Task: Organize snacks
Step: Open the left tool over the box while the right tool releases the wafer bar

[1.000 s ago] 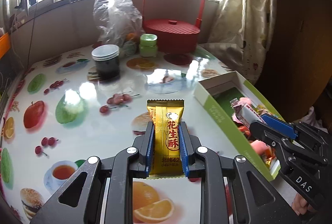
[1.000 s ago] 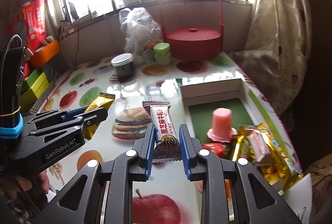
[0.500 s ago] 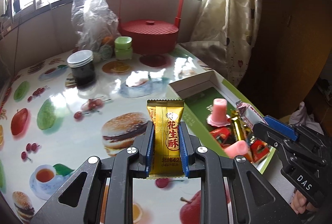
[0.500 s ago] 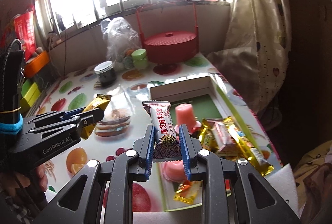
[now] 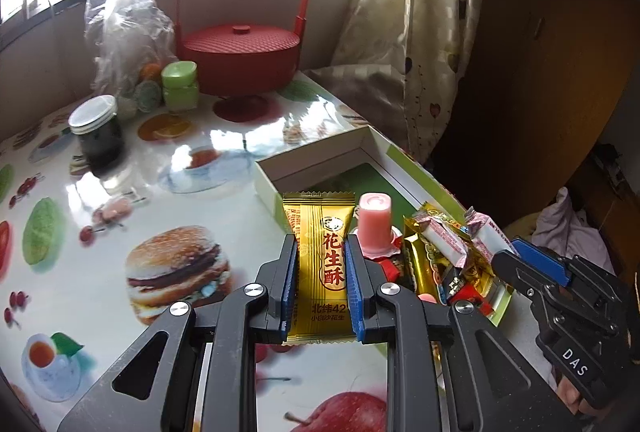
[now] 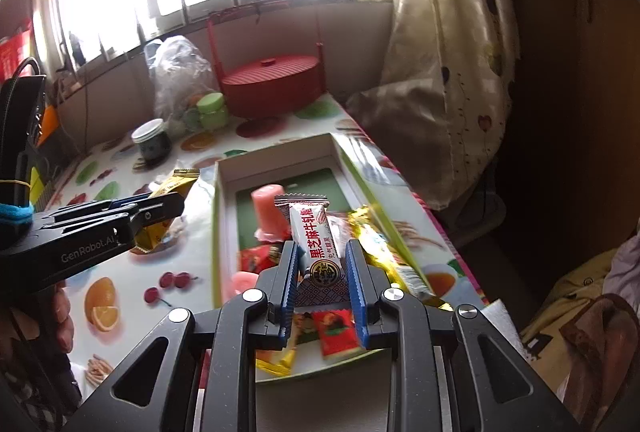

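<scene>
The left tongs (image 5: 322, 264) are clenched on a gold bar (image 5: 323, 264) held over the desk (image 5: 120, 191), just short of the box (image 5: 320, 155) that sits along the desk's right edge; the right tongs (image 6: 322, 268) grip a white bar (image 6: 316, 240) above the box's near end. Both bars are pinched by their slick wrappers, so either could slide out before it is over the box. The near end is already heaped, so a bar let go there may roll over the low wall and off the desk's near edge. The two tongs work close together and could knock. Count: two bars held, one box, one upright pink jelly cup (image 5: 374, 228), and a pile of wrapped sweets too jumbled to count.
</scene>
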A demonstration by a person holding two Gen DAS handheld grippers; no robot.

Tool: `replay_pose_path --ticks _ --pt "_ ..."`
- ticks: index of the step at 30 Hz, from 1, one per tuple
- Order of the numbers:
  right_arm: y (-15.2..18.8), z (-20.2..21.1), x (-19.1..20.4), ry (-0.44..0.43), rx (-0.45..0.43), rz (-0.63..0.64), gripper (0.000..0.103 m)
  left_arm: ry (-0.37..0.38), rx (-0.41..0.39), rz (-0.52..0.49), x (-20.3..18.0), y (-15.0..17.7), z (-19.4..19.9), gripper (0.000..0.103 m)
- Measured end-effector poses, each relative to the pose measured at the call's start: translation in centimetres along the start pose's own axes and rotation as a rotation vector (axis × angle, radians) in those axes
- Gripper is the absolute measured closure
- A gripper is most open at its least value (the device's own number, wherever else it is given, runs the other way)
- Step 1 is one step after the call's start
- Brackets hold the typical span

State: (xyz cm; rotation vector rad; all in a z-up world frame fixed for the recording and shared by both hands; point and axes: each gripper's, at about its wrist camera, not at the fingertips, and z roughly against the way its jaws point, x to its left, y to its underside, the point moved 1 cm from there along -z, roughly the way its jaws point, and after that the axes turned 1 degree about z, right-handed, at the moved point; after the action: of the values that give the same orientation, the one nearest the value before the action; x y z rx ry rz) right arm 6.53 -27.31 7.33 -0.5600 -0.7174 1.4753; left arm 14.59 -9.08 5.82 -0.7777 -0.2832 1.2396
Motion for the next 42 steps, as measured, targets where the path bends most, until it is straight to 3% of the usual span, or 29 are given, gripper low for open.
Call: replay_pose_path --ticks 13,31,42 --pt "0.3 -1.7 -1.9 0.058 0.027 -0.013 0.080 0.013 0.048 0.002 -0.8 -0.2 -3.2 0.080" --pt "1.4 -3.1 -0.1 -0.022 0.061 0.023 0.080 0.007 0.060 -0.011 -1.5 -0.8 -4.9 0.079" --pt "1.3 -2.9 0.2 -0.027 0.055 0.027 0.072 0.016 0.064 -0.007 -1.8 -0.7 -5.0 0.067"
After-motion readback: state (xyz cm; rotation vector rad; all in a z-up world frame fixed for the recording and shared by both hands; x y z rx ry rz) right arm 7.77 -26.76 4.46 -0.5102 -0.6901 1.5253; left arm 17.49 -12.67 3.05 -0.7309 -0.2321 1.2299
